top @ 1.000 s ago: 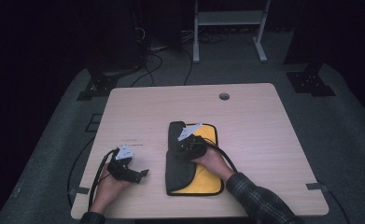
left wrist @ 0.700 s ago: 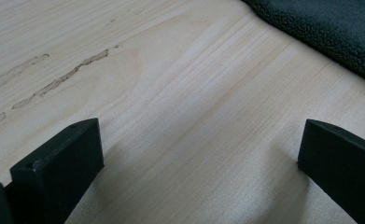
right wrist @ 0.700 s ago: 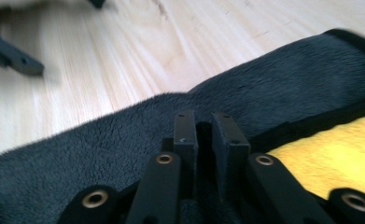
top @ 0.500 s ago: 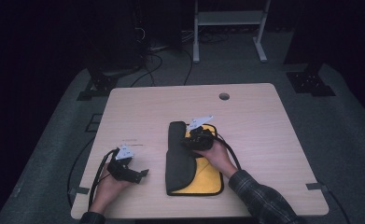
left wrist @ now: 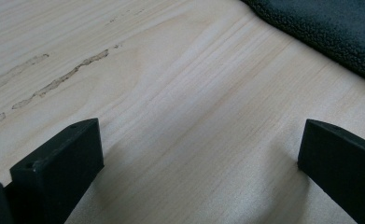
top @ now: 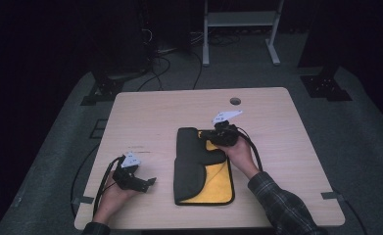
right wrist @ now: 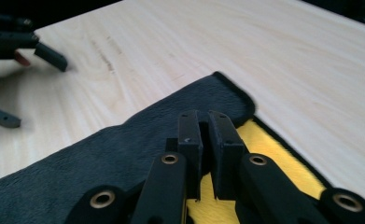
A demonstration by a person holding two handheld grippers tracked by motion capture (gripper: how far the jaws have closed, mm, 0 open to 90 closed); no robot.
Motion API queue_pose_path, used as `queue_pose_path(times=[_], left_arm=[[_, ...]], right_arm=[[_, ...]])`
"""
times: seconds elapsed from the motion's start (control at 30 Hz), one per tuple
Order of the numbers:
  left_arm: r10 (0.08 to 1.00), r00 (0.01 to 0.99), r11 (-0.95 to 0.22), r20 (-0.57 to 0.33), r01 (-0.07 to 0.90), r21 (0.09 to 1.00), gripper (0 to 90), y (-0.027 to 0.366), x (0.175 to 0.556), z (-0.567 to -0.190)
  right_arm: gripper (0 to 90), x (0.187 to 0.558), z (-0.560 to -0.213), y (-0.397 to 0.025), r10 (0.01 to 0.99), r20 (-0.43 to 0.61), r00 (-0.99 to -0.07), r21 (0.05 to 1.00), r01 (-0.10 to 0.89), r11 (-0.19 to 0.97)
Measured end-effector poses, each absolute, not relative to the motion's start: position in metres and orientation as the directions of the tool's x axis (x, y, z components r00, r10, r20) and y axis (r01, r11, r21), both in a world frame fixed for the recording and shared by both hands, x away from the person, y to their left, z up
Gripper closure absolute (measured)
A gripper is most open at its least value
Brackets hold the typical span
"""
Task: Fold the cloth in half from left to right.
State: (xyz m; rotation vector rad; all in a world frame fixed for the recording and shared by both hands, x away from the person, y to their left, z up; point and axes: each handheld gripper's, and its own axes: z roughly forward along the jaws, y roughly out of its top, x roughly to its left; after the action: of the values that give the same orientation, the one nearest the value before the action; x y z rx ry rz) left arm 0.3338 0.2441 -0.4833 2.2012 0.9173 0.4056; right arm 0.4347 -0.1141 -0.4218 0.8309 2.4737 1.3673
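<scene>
Right gripper (right wrist: pixel 207 140) is pinched tight on the folded cloth's (top: pixel 194 161) dark edge, left gripper (top: pixel 141 184) gapes idle, so the fold could easily slip out mid-pull.

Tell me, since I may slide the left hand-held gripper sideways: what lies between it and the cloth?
Nothing: bare wooden table separates the left hand-held gripper from the dark cloth, seen in the high view and the left gripper view.
</scene>
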Motion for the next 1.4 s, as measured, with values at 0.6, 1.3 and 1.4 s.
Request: queue_pose_path(times=[0.6,1.3,1.4], left_arm=[[0.721,0.692,-0.493,0.016,0.497,0.714,0.0,0.244,0.334,-0.483],[0.731,0.682,-0.485,0.017,0.503,0.715,0.0,0.245,0.334,-0.484],[0.733,0.681,-0.485,0.017,0.504,0.715,0.0,0.245,0.334,-0.484]], right_arm=[[83.8,0.479,-0.42,-0.165,0.714,0.099,-0.693,0.823,0.461,0.333],[59.8,0.517,-0.47,-0.173,0.806,0.038,-0.591,0.761,0.54,0.36],[51.1,0.514,-0.46,-0.178,0.81,0.032,-0.585,0.787,0.514,0.341]])
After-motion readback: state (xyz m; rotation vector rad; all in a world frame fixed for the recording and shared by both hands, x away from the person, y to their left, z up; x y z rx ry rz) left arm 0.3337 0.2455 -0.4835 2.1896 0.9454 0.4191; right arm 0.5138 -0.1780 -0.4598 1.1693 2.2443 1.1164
